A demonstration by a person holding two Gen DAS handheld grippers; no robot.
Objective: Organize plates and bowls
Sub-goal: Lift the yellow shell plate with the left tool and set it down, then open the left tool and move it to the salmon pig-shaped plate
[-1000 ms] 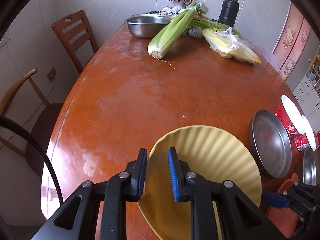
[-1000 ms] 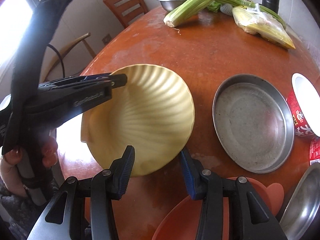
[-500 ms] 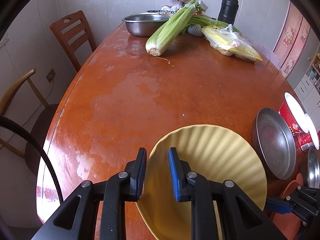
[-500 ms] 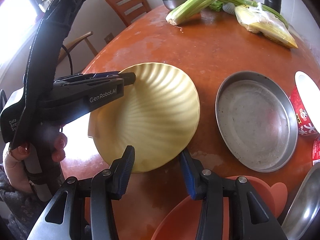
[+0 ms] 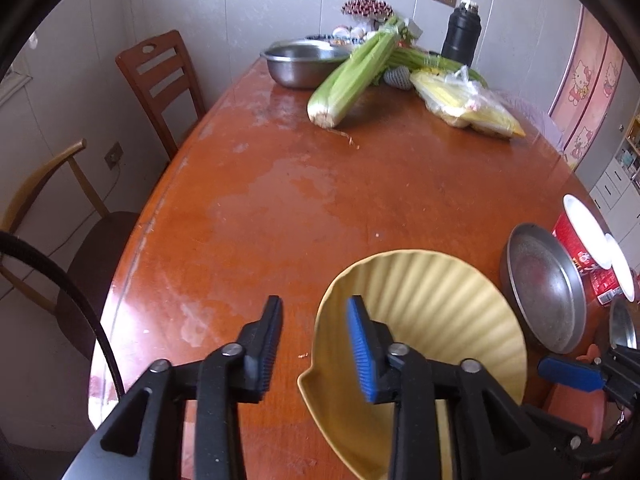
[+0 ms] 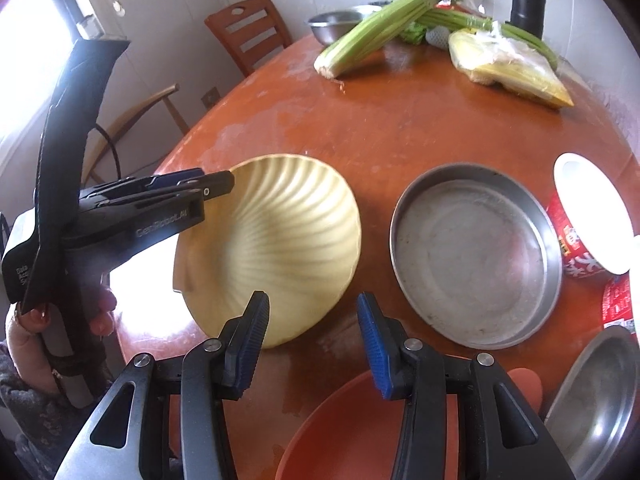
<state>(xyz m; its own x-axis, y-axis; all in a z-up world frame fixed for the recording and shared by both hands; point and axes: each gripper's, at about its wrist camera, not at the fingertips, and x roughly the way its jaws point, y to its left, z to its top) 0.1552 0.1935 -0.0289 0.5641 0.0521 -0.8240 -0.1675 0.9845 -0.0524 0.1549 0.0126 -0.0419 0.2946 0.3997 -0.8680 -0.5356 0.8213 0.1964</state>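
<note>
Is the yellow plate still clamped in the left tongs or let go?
Let go. The left tongs have just been opening; the yellow plate's rim sits between the pads, with a visible gap on both sides.

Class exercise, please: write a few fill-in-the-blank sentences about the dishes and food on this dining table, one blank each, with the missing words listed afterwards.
1. The ribbed plate lying nearest the left tongs is ____ in colour.
2. The round pan beside that plate is made of ____.
3. The long green vegetable at the far end of the table leans on a steel ____.
4. The bowl under the right tongs is ____ in colour.

Missing words: yellow; metal; bowl; orange
</note>
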